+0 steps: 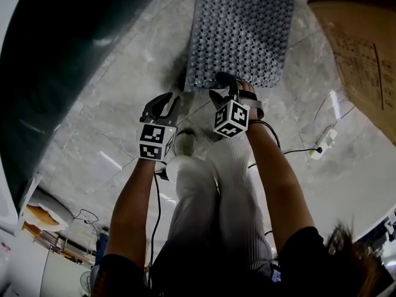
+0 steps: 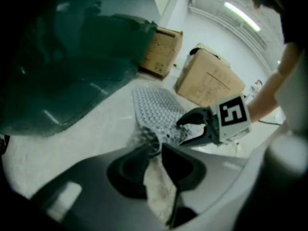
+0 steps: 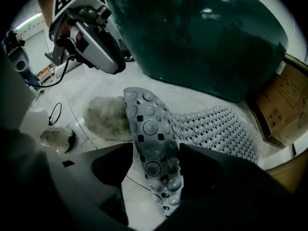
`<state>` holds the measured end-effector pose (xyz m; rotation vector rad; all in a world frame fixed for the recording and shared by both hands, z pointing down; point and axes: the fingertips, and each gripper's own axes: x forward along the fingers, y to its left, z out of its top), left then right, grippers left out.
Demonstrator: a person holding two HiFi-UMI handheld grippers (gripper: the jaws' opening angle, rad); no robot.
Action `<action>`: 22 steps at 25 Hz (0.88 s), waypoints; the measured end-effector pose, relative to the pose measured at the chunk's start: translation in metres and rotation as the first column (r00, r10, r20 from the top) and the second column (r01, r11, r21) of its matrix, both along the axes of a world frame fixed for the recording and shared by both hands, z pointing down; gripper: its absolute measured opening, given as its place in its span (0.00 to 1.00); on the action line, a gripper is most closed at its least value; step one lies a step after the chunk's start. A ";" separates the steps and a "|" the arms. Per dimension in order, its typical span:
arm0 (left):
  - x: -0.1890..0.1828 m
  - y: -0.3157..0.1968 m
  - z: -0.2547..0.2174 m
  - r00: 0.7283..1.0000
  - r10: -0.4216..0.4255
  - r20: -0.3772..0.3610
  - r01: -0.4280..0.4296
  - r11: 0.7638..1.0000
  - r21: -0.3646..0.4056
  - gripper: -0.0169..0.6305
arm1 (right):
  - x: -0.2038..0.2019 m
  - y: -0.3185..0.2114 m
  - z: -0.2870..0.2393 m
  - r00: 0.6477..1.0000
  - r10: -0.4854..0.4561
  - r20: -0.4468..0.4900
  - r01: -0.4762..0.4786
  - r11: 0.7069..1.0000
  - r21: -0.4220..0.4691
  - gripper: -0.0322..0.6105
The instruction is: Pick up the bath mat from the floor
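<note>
Seen from the head: grey perforated bath mat spread on the pale, marble-look floor. To its left, a large glossy dark-green curved body. To its right, near but apart from it, a cardboard box.

Most of the mat flat. Its near edge curled up off the floor, with the underside of round suction cups and square holes turned toward the right gripper view.

Right gripper down at that near edge, jaws spread wide, the raised flap standing between them. Bare floor showing between the flap and the jaw at that view's left. Contact with the other jaw impossible to judge, so released, not clamped.

Left gripper just beside it, at the mat's near left corner, over a dull fuzzy patch on the floor. Jaws only a narrow slit apart, with nothing but floor and that patch showing through the slit. Grasping nothing, its tips close to the mat's ragged corner.

Both held low on bare forearms, marker cubes facing up.

Below the grippers, a white shoe on the floor and pale ribbed trousers. Further right, a thin black cable running to a white plug.
</note>
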<state>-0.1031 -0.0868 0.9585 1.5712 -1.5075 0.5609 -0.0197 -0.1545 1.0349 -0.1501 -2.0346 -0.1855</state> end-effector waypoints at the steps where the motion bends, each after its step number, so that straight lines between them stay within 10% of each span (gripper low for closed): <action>1: 0.000 0.000 0.003 1.000 -0.001 -0.001 0.001 1.000 0.001 0.16 | -0.001 0.000 0.002 1.000 -0.005 0.004 0.005 1.000 0.008 0.47; 15: -0.009 -0.011 0.022 1.000 -0.018 0.009 0.018 1.000 0.018 0.16 | -0.012 0.006 0.025 0.996 -0.081 -0.028 0.082 0.996 0.024 0.49; 22: -0.021 -0.010 -0.001 0.999 -0.041 0.033 0.040 0.999 0.019 0.16 | -0.010 -0.006 0.003 0.998 -0.021 -0.055 0.021 1.000 0.004 0.33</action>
